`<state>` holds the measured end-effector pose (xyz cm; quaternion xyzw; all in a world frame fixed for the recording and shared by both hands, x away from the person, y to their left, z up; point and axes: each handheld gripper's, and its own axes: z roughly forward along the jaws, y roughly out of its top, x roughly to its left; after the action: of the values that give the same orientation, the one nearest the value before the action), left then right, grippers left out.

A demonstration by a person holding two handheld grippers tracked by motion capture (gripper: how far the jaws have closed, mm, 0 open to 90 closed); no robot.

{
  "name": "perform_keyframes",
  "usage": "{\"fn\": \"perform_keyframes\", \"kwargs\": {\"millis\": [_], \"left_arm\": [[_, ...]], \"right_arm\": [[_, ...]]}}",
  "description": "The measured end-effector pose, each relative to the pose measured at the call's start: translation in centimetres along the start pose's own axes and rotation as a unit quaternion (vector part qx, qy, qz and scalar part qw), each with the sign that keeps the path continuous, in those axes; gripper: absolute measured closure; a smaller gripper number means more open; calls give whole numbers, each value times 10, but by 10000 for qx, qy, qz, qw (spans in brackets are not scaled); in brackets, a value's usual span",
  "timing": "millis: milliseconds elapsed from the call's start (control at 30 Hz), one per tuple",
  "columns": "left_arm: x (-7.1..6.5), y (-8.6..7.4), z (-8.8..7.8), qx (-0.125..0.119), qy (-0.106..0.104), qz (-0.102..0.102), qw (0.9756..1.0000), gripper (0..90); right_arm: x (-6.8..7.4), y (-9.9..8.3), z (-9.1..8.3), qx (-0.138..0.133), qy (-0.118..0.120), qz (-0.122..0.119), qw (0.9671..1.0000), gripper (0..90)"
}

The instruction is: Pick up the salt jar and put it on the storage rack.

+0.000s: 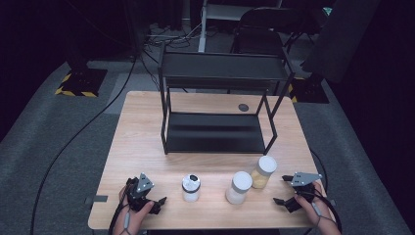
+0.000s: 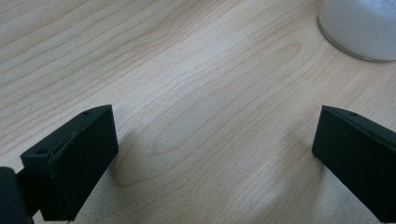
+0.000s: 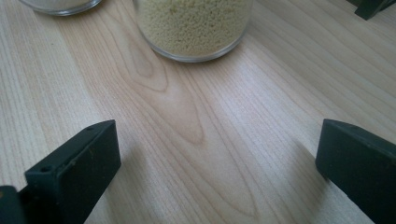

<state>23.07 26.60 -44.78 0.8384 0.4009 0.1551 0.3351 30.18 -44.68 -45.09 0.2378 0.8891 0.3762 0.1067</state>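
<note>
Both claws rest low on the bench (image 1: 147, 142), jaws wide apart, nothing between them, likely staged for a reach. Left claw (image 1: 147, 196): white-filled jar (image 1: 191, 188) just ahead to its right, cropped to a base edge in its own view. Right claw (image 1: 288, 192): yellow-grain jar (image 3: 194, 28) directly ahead, lid cut off; middle jar (image 1: 239, 187) contents unclear. Empty black shelf rack (image 1: 220, 117) beyond.

Black two-tier rack (image 1: 220, 132) stood on wooden table (image 1: 142, 127), well ahead of left gripper (image 1: 147, 192) and right gripper (image 1: 283, 190). Small dark disc (image 1: 243, 106) lay behind rack's lower shelf. Folding chair (image 1: 264, 29) stood farther back. Black cable (image 1: 73, 137) ran over the floor, left of left gripper.
</note>
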Motion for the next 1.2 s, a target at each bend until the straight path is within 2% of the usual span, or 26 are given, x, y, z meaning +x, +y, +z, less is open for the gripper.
{"fn": "perform_keyframes", "kwargs": {"millis": [167,233,367,700,967,1200], "left_arm": [[-5,1,0,-5,95,-105,9999,12],[-6,3,0,24,70,-116,9999,29],[-8,5,-4,-83,1,-168,9998,28],[-18,17,-20,-313,-58,-62,9995,35],[-28,25,-37,-571,-116,-40,9983,35],[-39,32,-45,-669,-83,-13,9977,51]], "right_arm": [[0,0,0,0,0,0,10000,0],[0,0,0,-1,0,0,10000,0],[0,0,0,0,0,1,10000,0],[0,0,0,0,0,1,10000,0],[0,0,0,-1,1,1,10000,0],[0,0,0,-1,1,2,10000,0]]}}
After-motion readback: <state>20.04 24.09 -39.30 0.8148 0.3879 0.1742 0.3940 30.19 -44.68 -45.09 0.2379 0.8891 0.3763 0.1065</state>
